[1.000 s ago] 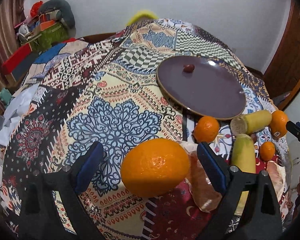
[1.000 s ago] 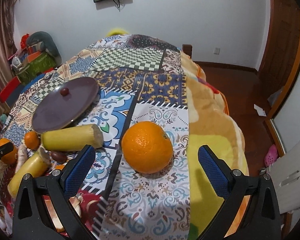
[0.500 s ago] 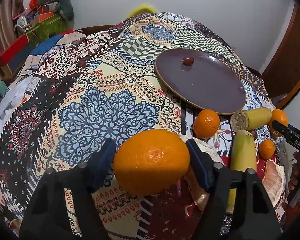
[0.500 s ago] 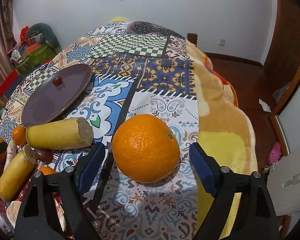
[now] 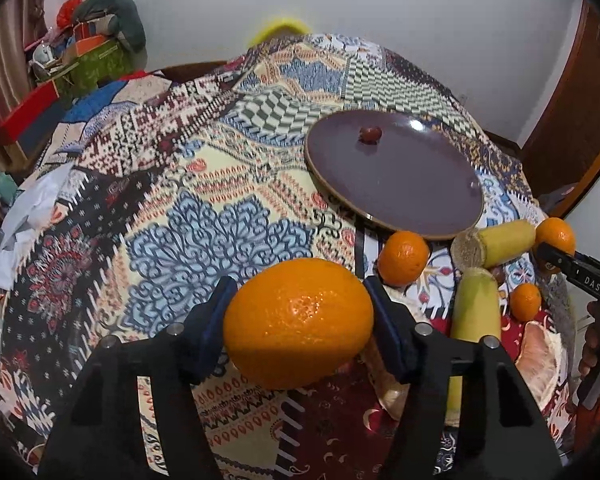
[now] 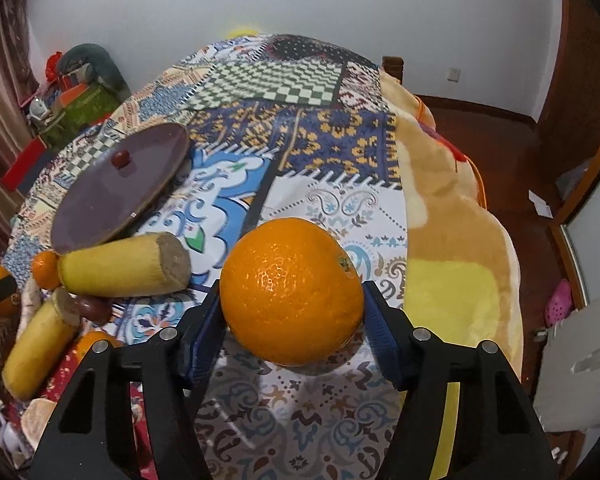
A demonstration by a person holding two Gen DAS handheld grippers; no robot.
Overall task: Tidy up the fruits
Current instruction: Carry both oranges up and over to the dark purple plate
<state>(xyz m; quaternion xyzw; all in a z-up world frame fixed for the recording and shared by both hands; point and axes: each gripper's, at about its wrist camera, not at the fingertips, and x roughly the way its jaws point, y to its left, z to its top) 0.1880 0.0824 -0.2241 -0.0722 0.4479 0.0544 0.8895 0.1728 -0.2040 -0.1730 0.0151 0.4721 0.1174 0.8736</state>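
Note:
My left gripper [image 5: 298, 322] is shut on a large orange [image 5: 298, 322] over the patterned bedspread. My right gripper [image 6: 292, 292] is shut on another large orange [image 6: 292, 292], which touches the cloth near the bed's right side. A dark purple plate [image 5: 412, 184] lies further back with one small red fruit [image 5: 370, 134] on it; the plate also shows in the right wrist view [image 6: 100, 204]. Small oranges [image 5: 403, 257], two yellow cut stalk pieces [image 5: 500, 240] and pomelo segments [image 5: 540, 364] lie between the two grippers.
A patchwork bedspread [image 5: 188, 216] covers the bed. A yellow-orange blanket [image 6: 452, 240] hangs over the right edge above a wooden floor. Clutter and bags [image 5: 84, 56] are stacked at the back left by the wall.
Both grippers moved forward and closed their fingers onto the large oranges, which lay between open fingers one second ago.

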